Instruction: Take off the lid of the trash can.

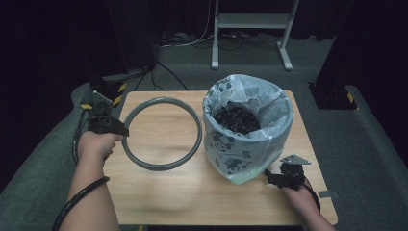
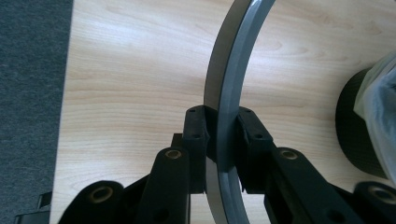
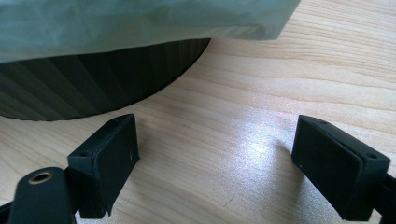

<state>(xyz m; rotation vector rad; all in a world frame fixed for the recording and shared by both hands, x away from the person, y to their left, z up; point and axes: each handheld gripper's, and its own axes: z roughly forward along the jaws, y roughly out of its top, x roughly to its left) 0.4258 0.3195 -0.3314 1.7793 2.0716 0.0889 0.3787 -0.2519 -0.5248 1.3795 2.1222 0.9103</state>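
Grey carpet [image 1: 380, 159], dark curtains — perhaps — white stand [image 1: 250, 21] behind.

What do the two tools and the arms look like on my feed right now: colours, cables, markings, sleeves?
Both are black. The left tool has a black corrugated cable along a bare, sleeveless forearm. The right tool carries a grey three-cornered plate on top. Its flat rectangular pads have small screw holes, and brass-coloured rivets sit in the links.

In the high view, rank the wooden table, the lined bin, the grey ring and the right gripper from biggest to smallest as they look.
1. Wooden table, clearly the largest.
2. Lined bin and grey ring: about alike in spread. The bin stands taller and nearer the camera, so I won't rank them.
3. Right gripper, the smallest.
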